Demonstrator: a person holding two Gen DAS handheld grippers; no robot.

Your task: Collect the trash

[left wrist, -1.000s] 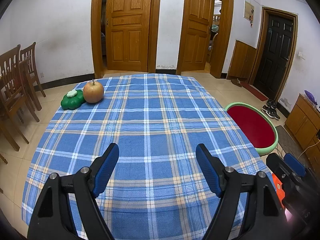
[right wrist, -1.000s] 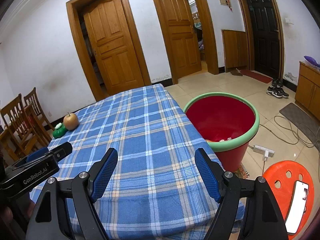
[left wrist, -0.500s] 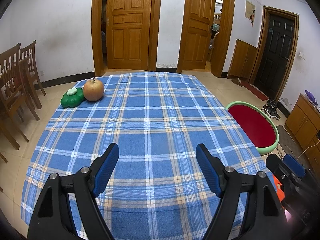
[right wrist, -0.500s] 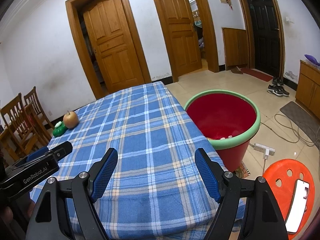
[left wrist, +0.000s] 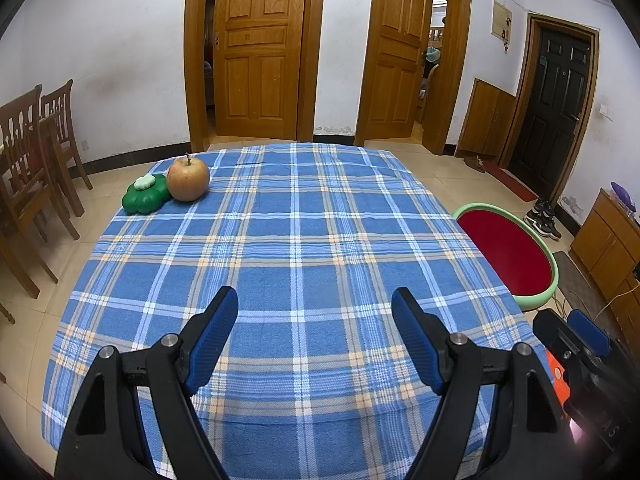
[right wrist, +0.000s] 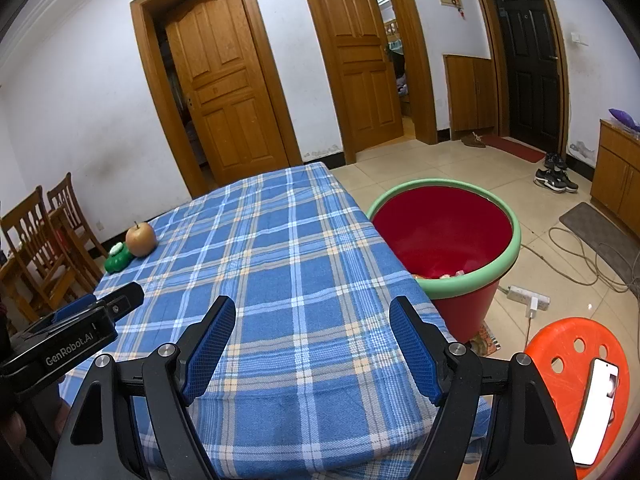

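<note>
- The left gripper (left wrist: 314, 320) hangs over the near edge of the table (left wrist: 296, 240), its blue-padded jaws spread wide with only checked cloth between them; it grasps nothing.
- The right gripper (right wrist: 312, 330) is likewise released, jaws apart and empty, over the table's near right corner.
- In the right wrist view the left gripper's black body shows at the lower left, over the table's near left edge.
- An apple (left wrist: 188, 180) sits at the far left corner of the table, touching a green clover-shaped object (left wrist: 144, 199) with a white top that lies just to its left.
- The rest of the blue plaid cloth is bare.
- A red bucket with a green rim (right wrist: 444, 236) stands on the floor against the table's right edge; some scraps lie at its bottom, too small to identify.
- An orange stool (right wrist: 560, 364) stands near the bucket, towards the near right, with a phone (right wrist: 596, 412) lying on it.
- Wooden chairs (left wrist: 36, 152) stand off the table's left side.
</note>
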